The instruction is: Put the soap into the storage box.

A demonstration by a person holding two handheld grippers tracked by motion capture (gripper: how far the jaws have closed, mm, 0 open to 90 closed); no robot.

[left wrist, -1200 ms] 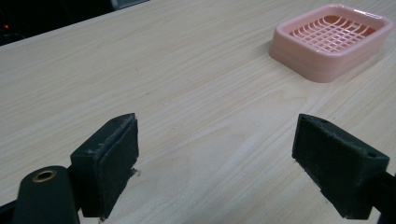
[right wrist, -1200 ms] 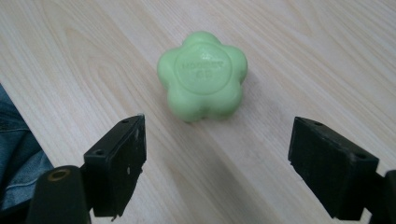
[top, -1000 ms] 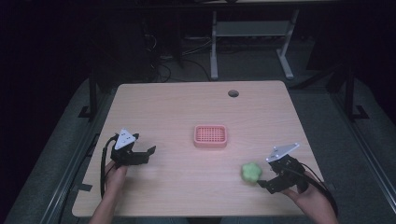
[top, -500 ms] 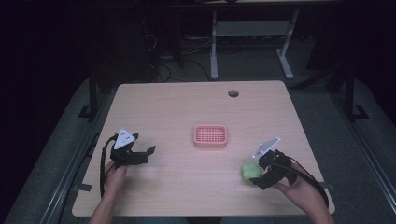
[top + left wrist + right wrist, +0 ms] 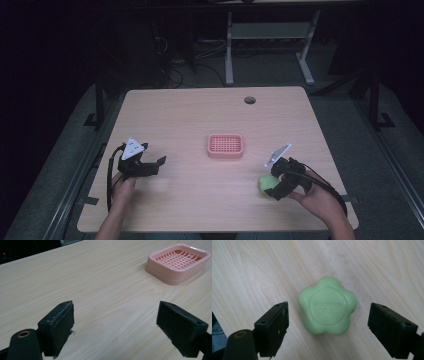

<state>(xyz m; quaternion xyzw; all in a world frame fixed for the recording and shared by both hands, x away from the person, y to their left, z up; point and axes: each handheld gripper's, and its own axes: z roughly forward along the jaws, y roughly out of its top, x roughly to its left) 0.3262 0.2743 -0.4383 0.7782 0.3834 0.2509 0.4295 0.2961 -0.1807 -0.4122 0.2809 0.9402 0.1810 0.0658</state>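
Pale wood surface (image 5: 200, 125), dark room: the right gripper (image 5: 328, 322) poises, jaws apart, around the flower-shaped green soap (image 5: 327, 305) lying flat near the pink tray (image 5: 225, 145); an off-centre squeeze could squirt it sideways.

Raised lettering on the green soap (image 5: 327, 309) too soft to read; pink tray (image 5: 179, 263) clipped by the frame edge.
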